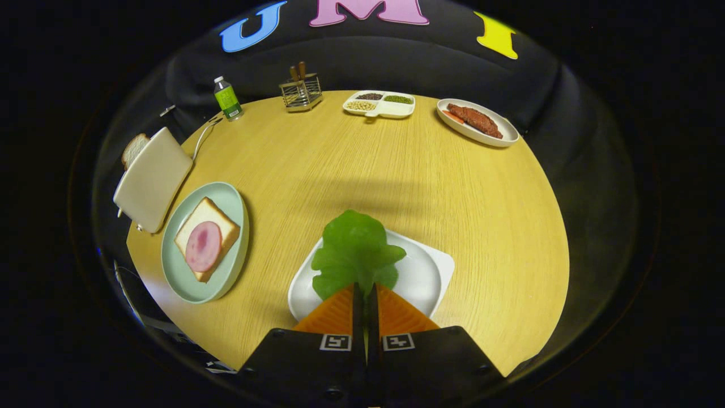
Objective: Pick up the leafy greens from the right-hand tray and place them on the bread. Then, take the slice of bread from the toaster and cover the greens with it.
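A green lettuce leaf [355, 249] is pinched at its stem end between my gripper's [365, 288] two fingers, which are shut on it. The leaf hangs over the white tray [427, 277] right under the fingers. To the left, a pale green plate [226, 198] holds a slice of bread [210, 214] with a round pink slice of ham [203, 245] on top. Further left stands a cream toaster [152, 178] with a second bread slice [133, 148] sticking out of its slot.
The round wooden table [362, 164] carries, along its far edge, a green bottle [227, 98], a wire holder with utensils [301, 90], a divided white dish of grains [379, 103] and an oval plate of meat [477, 122]. The toaster's cord runs toward the bottle.
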The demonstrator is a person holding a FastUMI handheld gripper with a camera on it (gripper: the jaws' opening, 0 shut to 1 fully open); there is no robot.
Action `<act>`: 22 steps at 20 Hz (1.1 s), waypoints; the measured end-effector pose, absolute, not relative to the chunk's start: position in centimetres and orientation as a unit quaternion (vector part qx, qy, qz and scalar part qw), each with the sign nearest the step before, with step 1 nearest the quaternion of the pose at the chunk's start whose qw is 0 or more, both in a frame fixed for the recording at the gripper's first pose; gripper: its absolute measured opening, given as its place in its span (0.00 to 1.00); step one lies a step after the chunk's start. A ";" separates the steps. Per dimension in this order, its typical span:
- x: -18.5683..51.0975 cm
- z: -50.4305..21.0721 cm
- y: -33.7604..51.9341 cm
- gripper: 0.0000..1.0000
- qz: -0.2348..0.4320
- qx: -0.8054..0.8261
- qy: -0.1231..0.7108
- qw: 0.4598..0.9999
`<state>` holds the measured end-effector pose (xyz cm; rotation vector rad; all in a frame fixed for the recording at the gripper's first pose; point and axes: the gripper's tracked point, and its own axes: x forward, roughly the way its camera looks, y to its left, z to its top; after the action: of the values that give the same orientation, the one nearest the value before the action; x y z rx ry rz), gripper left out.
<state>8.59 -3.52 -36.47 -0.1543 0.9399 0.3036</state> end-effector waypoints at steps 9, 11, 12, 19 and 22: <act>6.9 -28.1 3.5 0.05 0.193 -0.069 0.387 0.899; 6.1 -26.9 6.4 0.05 0.211 -0.048 0.386 0.897; 5.9 -26.6 7.9 0.05 0.221 -0.038 0.387 0.894; 4.4 -27.4 15.3 0.05 0.267 -0.030 0.404 0.874; 3.9 -28.7 17.3 0.05 0.277 -0.036 0.414 0.866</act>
<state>3.92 17.29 -28.68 -0.0748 0.8680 0.5794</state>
